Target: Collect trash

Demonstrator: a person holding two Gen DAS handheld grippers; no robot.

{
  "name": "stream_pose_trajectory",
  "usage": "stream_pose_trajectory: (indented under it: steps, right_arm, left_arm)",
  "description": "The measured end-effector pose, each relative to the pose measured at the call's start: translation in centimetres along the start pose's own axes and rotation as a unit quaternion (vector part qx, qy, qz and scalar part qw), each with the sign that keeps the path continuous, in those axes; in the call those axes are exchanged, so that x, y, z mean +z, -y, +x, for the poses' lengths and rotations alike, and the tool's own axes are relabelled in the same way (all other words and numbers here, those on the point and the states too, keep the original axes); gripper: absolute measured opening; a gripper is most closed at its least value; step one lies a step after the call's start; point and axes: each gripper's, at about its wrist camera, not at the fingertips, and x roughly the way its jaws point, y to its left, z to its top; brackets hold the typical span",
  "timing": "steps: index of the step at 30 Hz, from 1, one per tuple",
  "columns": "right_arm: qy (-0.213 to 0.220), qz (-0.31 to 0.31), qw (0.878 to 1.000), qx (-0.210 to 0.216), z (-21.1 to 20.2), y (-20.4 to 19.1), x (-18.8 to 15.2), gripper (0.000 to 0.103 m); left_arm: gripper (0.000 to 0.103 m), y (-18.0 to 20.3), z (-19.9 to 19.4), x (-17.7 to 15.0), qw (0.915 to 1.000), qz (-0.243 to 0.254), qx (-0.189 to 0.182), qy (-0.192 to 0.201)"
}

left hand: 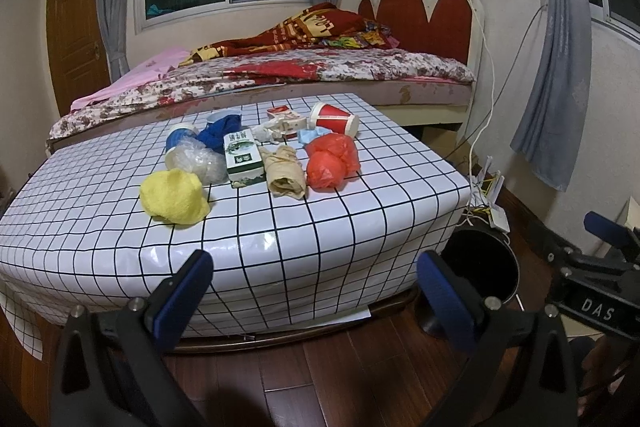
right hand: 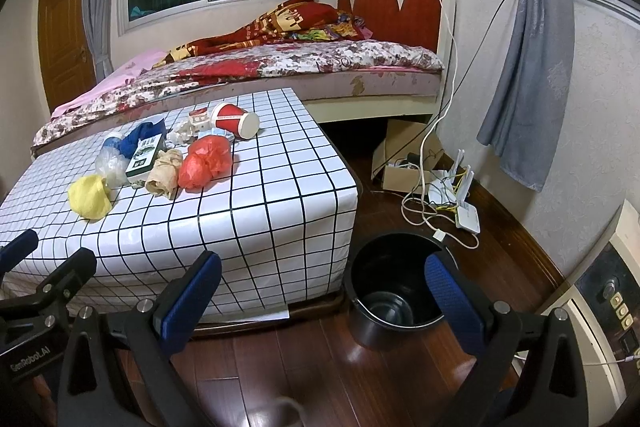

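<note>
Trash lies on a low table with a white grid cloth [left hand: 280,235] [right hand: 280,187]: a yellow wad [left hand: 174,198] [right hand: 90,196], a clear plastic bag [left hand: 200,163], a green-and-white box [left hand: 242,157] [right hand: 145,155], a crumpled brown paper [left hand: 284,171] [right hand: 163,177], a red plastic bag [left hand: 332,159] [right hand: 206,161], a red paper cup on its side [left hand: 335,118] [right hand: 236,120], and blue items [left hand: 218,133]. A black bin [right hand: 394,287] [left hand: 480,267] stands on the floor to the table's right. My left gripper [left hand: 316,291] is open and empty before the table's front. My right gripper [right hand: 324,287] is open and empty near the bin.
A bed [left hand: 280,75] runs behind the table. Cables, a router [right hand: 466,215] and a cardboard box [right hand: 404,155] lie on the wood floor right of the bin. A grey curtain [right hand: 532,47] hangs at right. A white appliance [right hand: 600,307] stands at far right.
</note>
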Motion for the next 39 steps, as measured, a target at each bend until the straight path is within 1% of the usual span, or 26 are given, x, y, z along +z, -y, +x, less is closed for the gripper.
stream_pose_trajectory:
  steps: [4,6,9,12,13,16,18,19,20,21,23,25,27,30,32,34,36,37,39]
  right_arm:
    - [-0.002,-0.002,1.0,0.003,0.2,-0.3,-0.2,0.102]
    - [-0.004,-0.001,1.0,0.008,0.5,-0.3,-0.2,0.102]
    - [-0.011,-0.001,0.999,0.032,1.3,-0.5,0.1,0.102]
    - [-0.003,-0.012,0.999,0.045,2.3,-1.4,0.7,0.102]
    - [0.002,-0.016,0.999,0.051,2.7,-1.7,1.0,0.102]
    - [0.012,-0.036,0.997,0.062,4.9,-3.3,1.8,0.102]
    - [0.023,-0.054,0.996,0.071,6.9,-4.5,2.5,0.102]
    - [0.011,-0.062,0.995,0.077,7.9,-5.2,2.8,0.102]
    - [-0.01,-0.072,0.994,0.078,9.2,-6.1,3.4,0.102]
    - [-0.013,-0.072,0.994,0.081,9.9,-6.6,4.0,0.102]
    - [-0.005,-0.067,0.993,0.097,11.1,-7.8,5.1,0.102]
    - [-0.008,-0.08,0.992,0.101,12.7,-9.3,6.2,0.101]
    - [-0.012,-0.085,0.99,0.116,14.5,-10.8,7.2,0.089]
    - [-0.03,-0.091,0.987,0.129,17.3,-12.5,8.2,0.079]
    - [-0.044,-0.092,0.985,0.138,19.3,-13.4,8.5,0.075]
    - [-0.057,-0.092,0.983,0.147,20.6,-13.9,8.5,0.073]
    - [-0.072,-0.094,0.981,0.153,21.8,-14.2,8.3,0.066]
    - [-0.079,-0.093,0.98,0.158,22.4,-14.3,8.2,0.065]
    - [-0.09,-0.088,0.978,0.169,23.3,-14.4,8.1,0.056]
  left_arm:
    - [0.102,-0.2,0.1,0.1,1.0,-0.002,0.003,-0.002]
    - [0.102,-0.6,0.3,0.2,0.9999,-0.005,0.011,-0.002]
    - [0.102,-2.1,0.9,0.4,0.9997,-0.015,0.021,-0.002]
    - [0.102,-4.1,1.8,0.6,0.9988,-0.029,0.04,-0.001]
    - [0.102,-5.0,2.2,0.7,0.9981,-0.034,0.052,-0.001]
    - [0.102,-8.2,3.6,0.8,0.9958,-0.064,0.065,-0.001]
    - [0.102,-10.5,5.3,1.1,0.9939,-0.083,0.072,-0.007]
    - [0.102,-11.4,6.1,1.2,0.9926,-0.089,0.082,-0.01]
    - [0.102,-12.2,6.7,1.2,0.9913,-0.093,0.092,-0.011]
    - [0.102,-12.9,7.5,1.3,0.9904,-0.098,0.097,-0.012]
    - [0.102,-14.5,9.0,1.6,0.9883,-0.112,0.104,-0.013]
    - [0.102,-15.6,10.6,1.9,0.9864,-0.122,0.109,-0.014]
    - [0.102,-16.2,12.1,2.2,0.9854,-0.122,0.118,-0.018]
    - [0.101,-16.9,14.0,2.6,0.984,-0.124,0.126,-0.023]
    - [0.097,-17.2,15.1,2.8,0.9841,-0.126,0.122,-0.026]
    - [0.096,-17.6,16.0,2.8,0.9842,-0.124,0.122,-0.034]
    - [0.091,-17.9,16.9,2.7,0.9842,-0.125,0.117,-0.045]
    - [0.088,-18.1,17.2,2.6,0.984,-0.126,0.116,-0.049]
    - [0.085,-18.3,17.5,2.4,0.9837,-0.128,0.113,-0.056]
